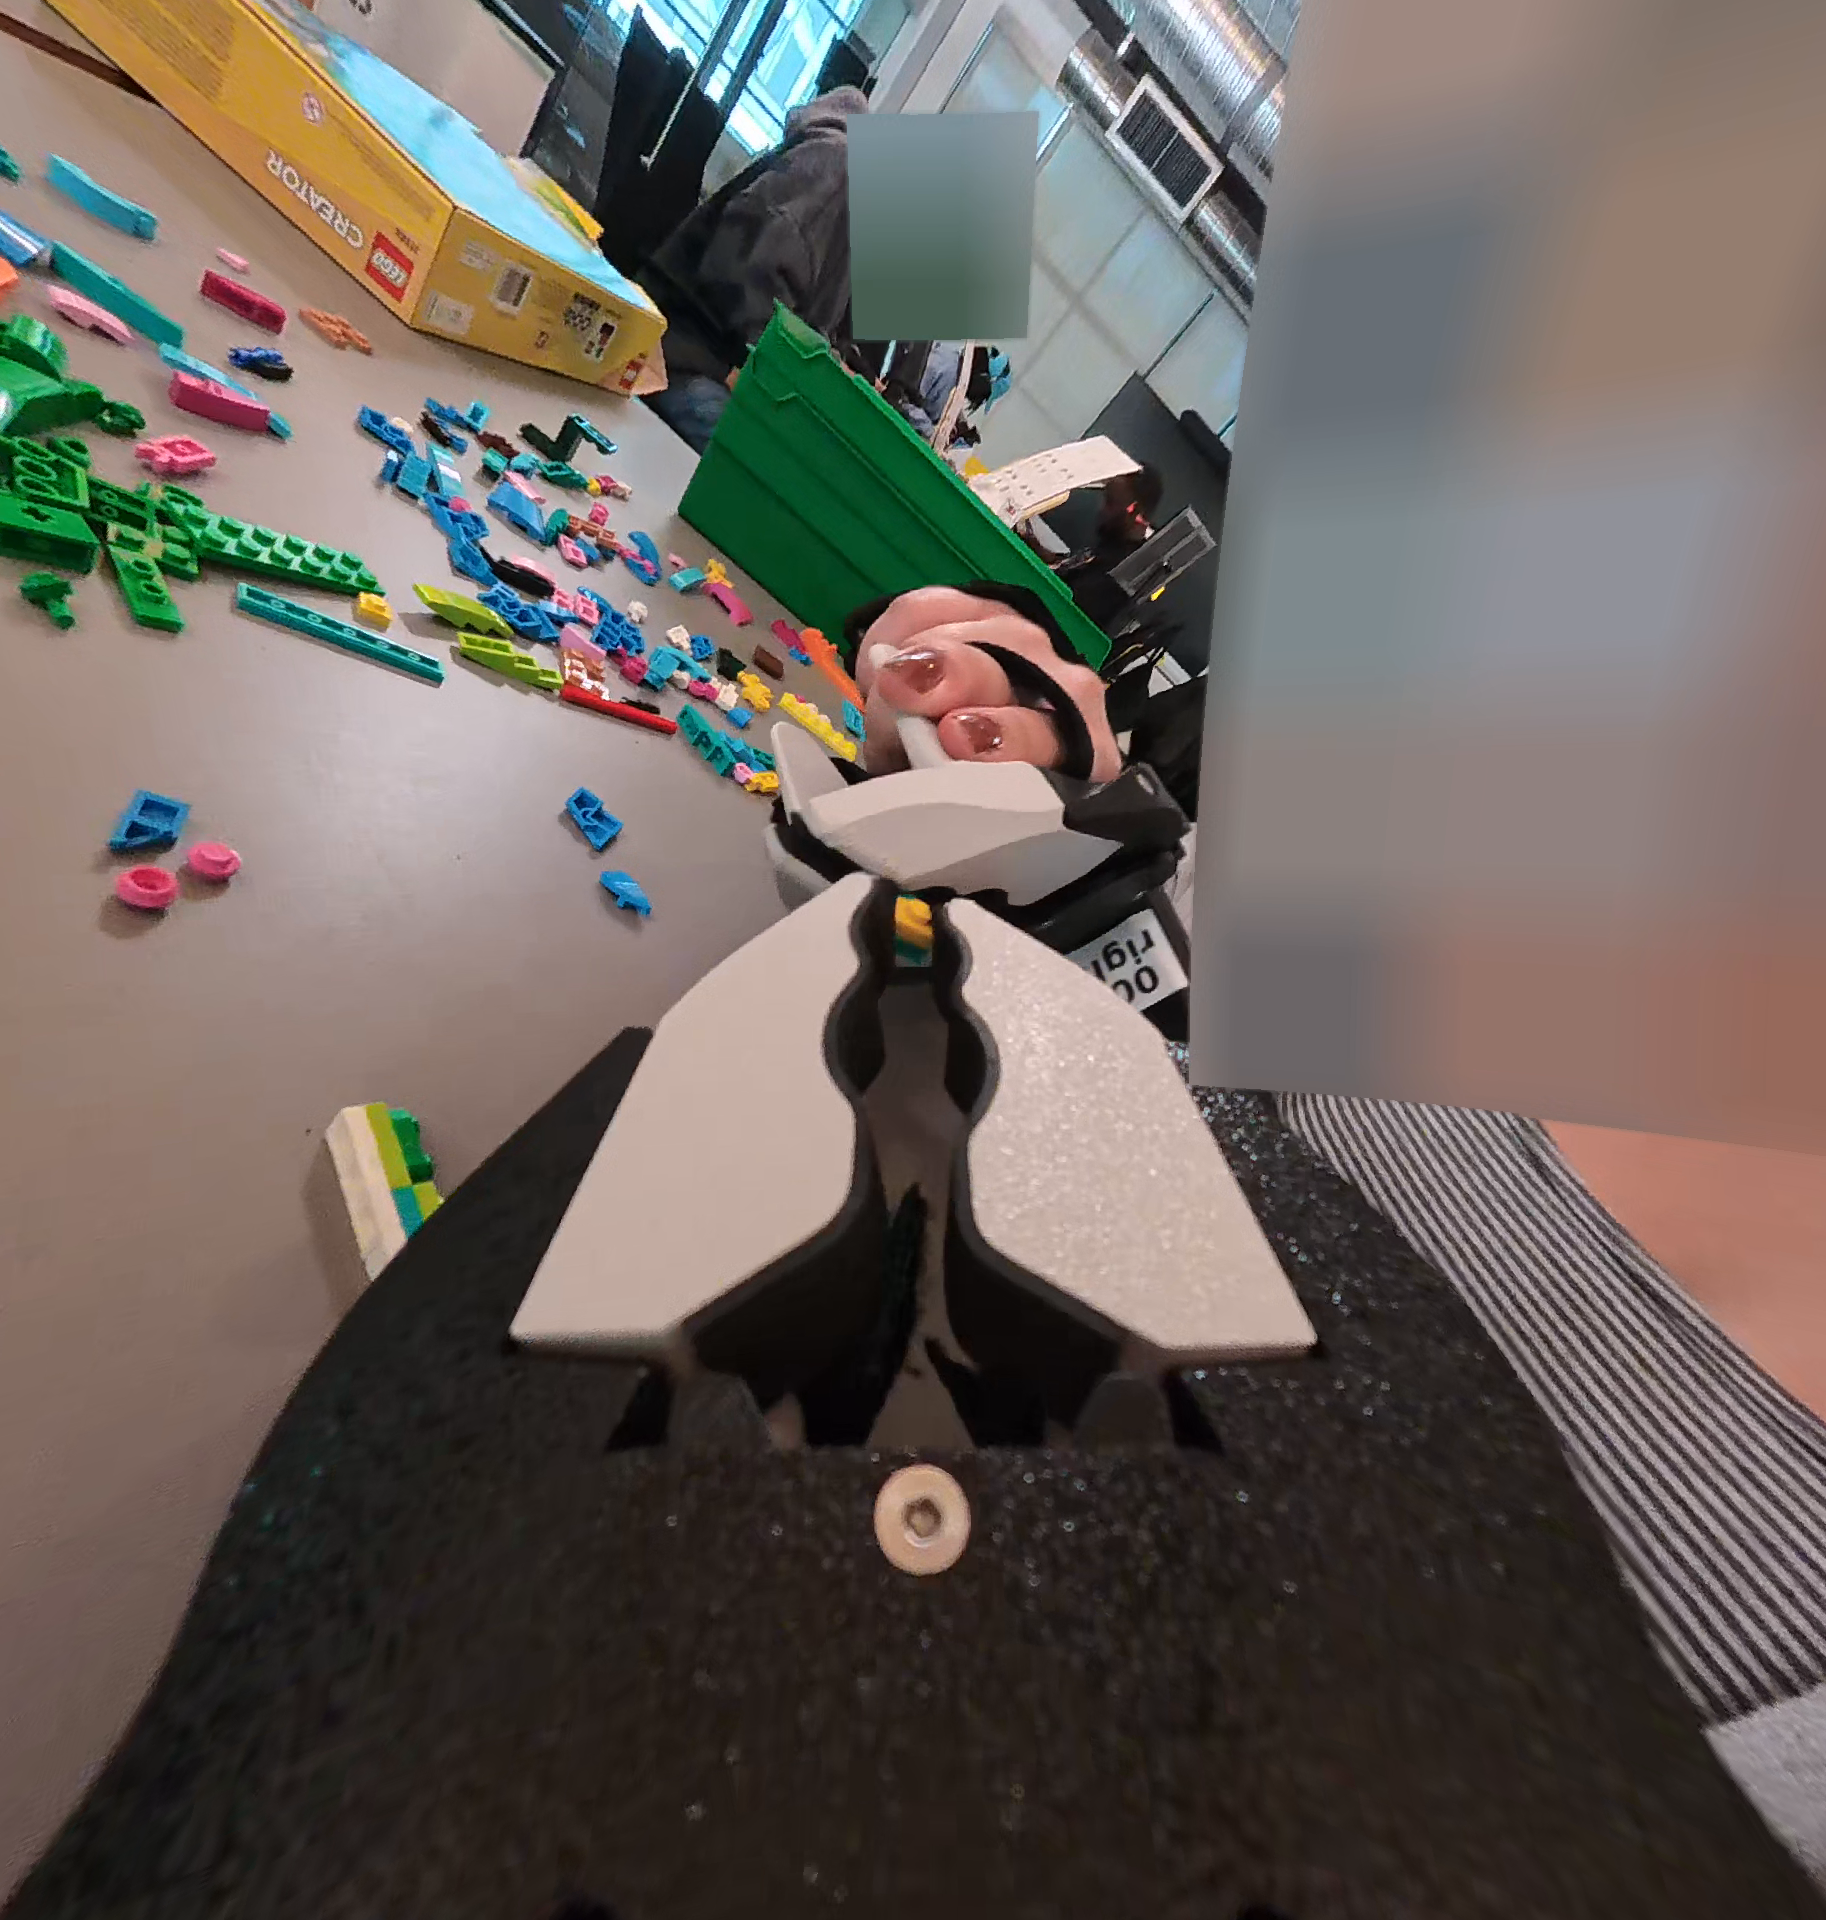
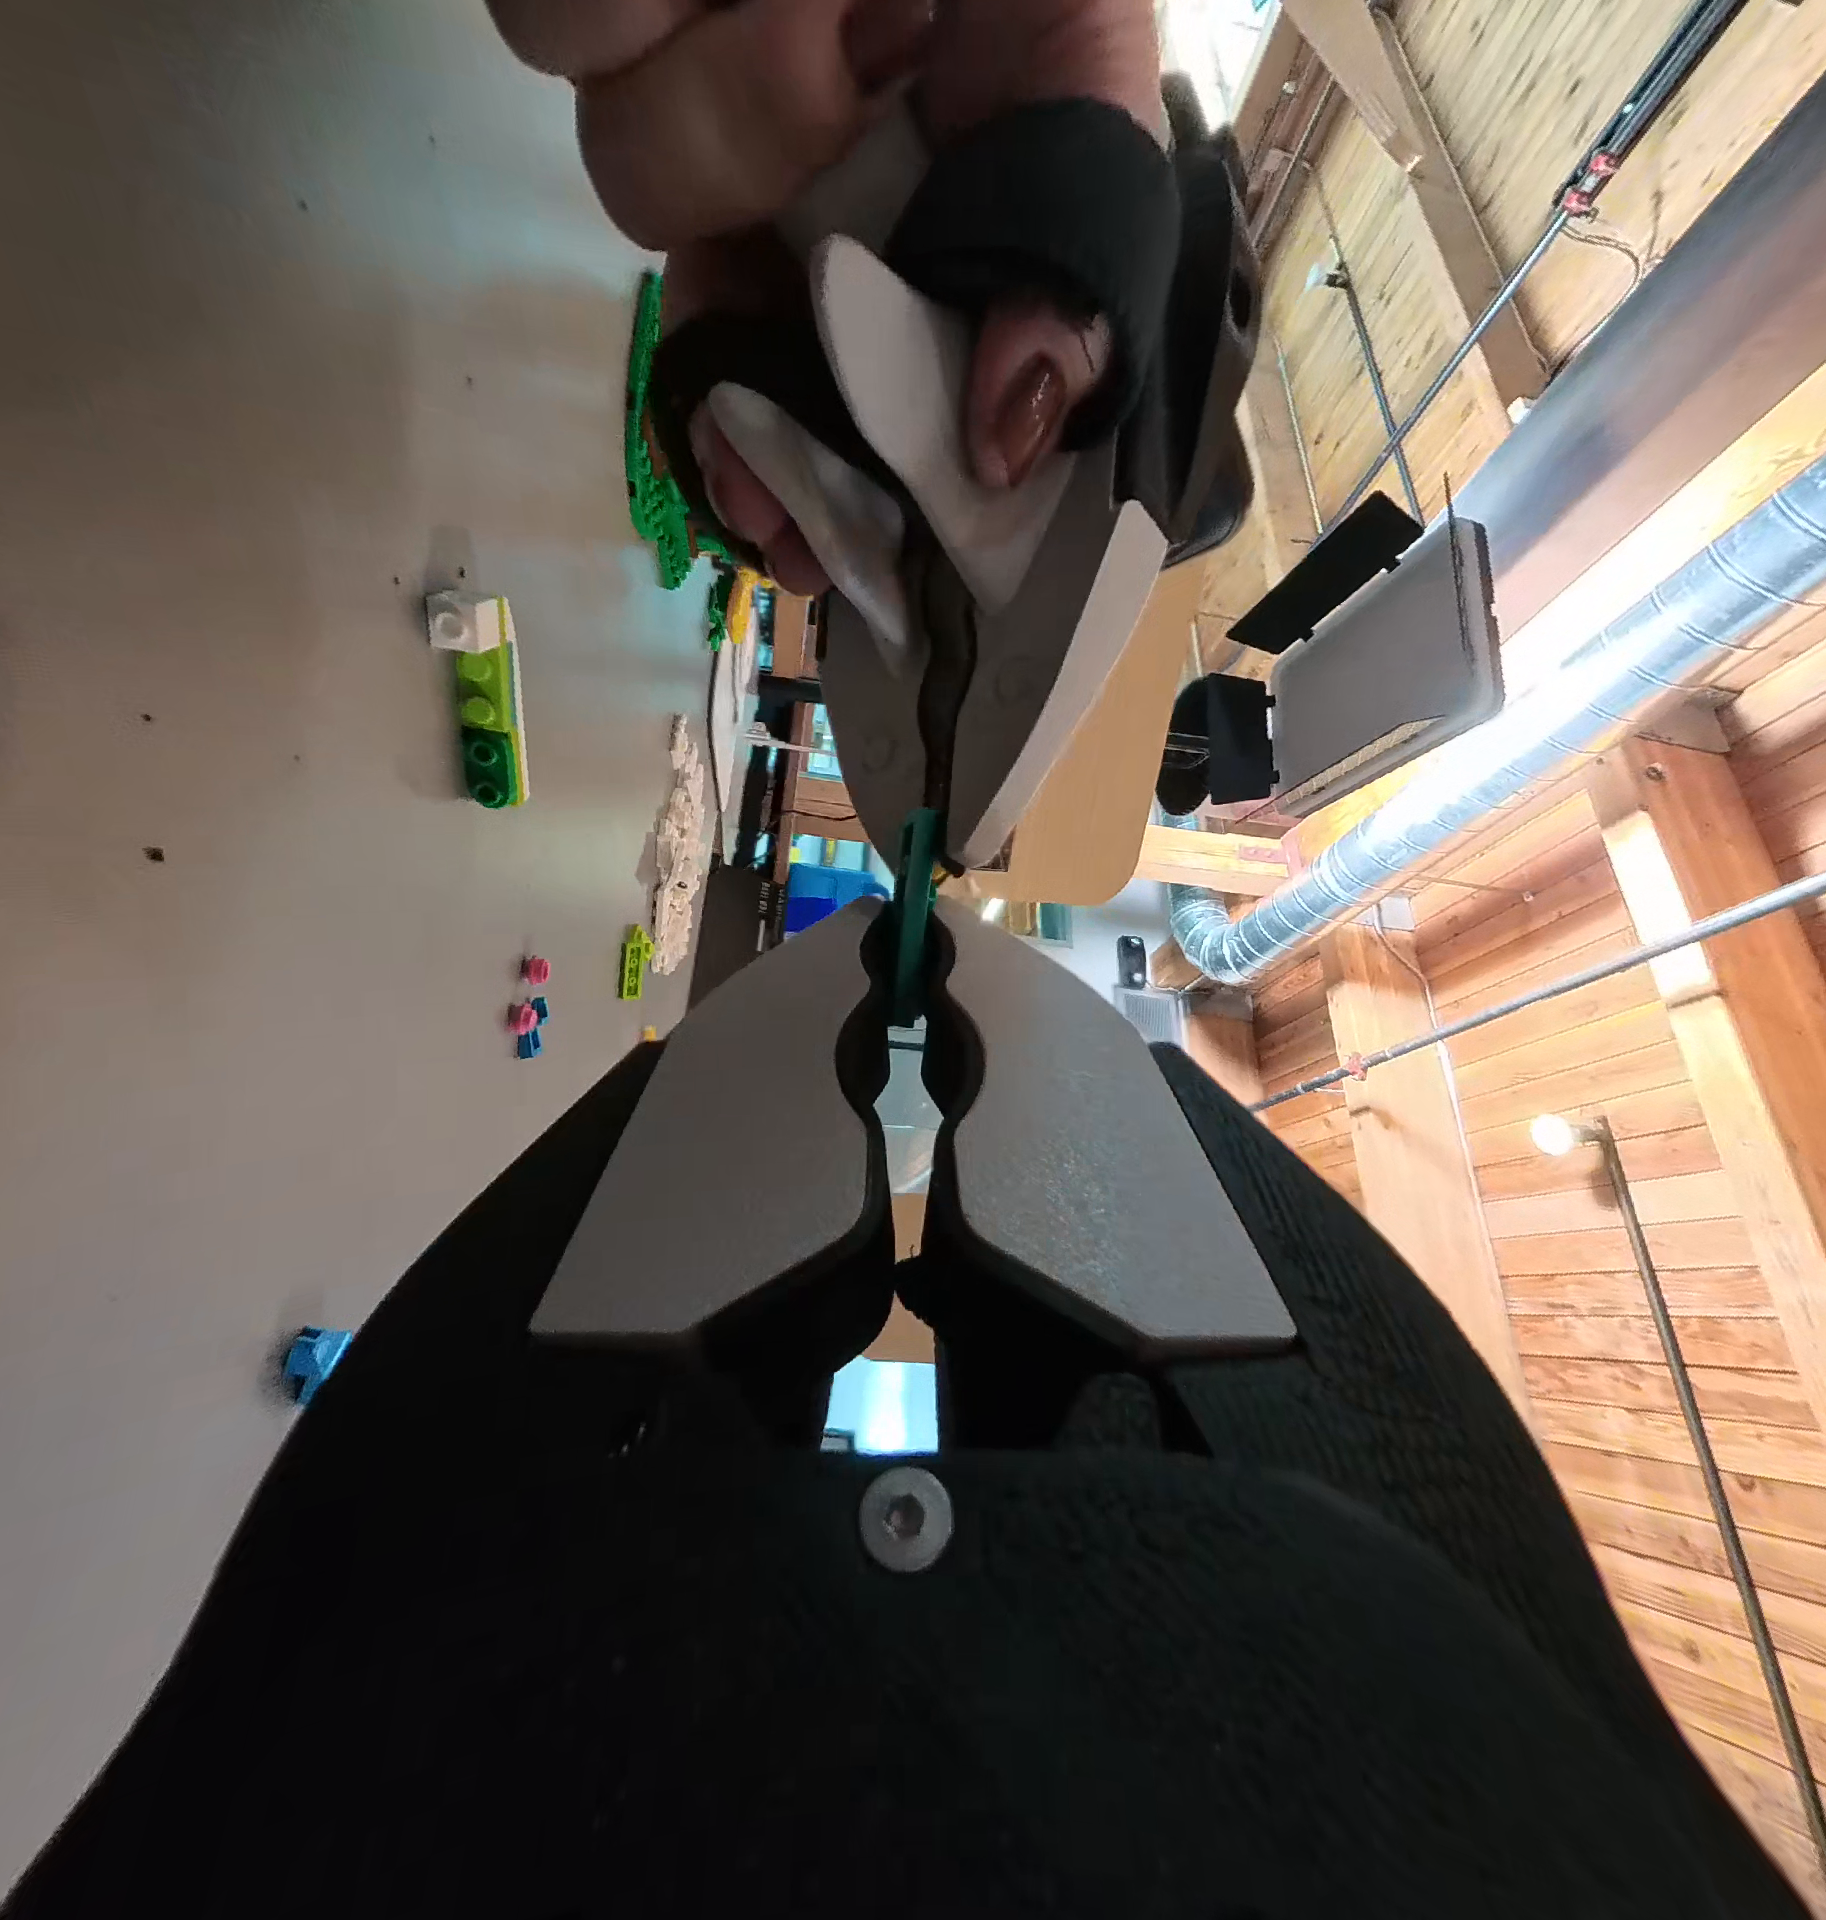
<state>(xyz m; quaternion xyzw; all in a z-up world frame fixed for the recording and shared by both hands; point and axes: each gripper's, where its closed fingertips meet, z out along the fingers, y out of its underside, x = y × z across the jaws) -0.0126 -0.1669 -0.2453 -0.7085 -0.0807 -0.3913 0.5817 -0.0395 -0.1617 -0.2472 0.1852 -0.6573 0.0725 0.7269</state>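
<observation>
left gripper fingers clamping yellow-teal brick stack | right gripper fingers clamping teal plate | keeping pieces aligned, squeezing squarely

Grey table strewn with loose bricks.

Beyond the far edge of your grey surface stand large windows letting in daylight. Overhead you have a wooden plank ceiling, a silver ventilation duct, and a long lit lamp. A green bin sits past the surface's far corner.
</observation>
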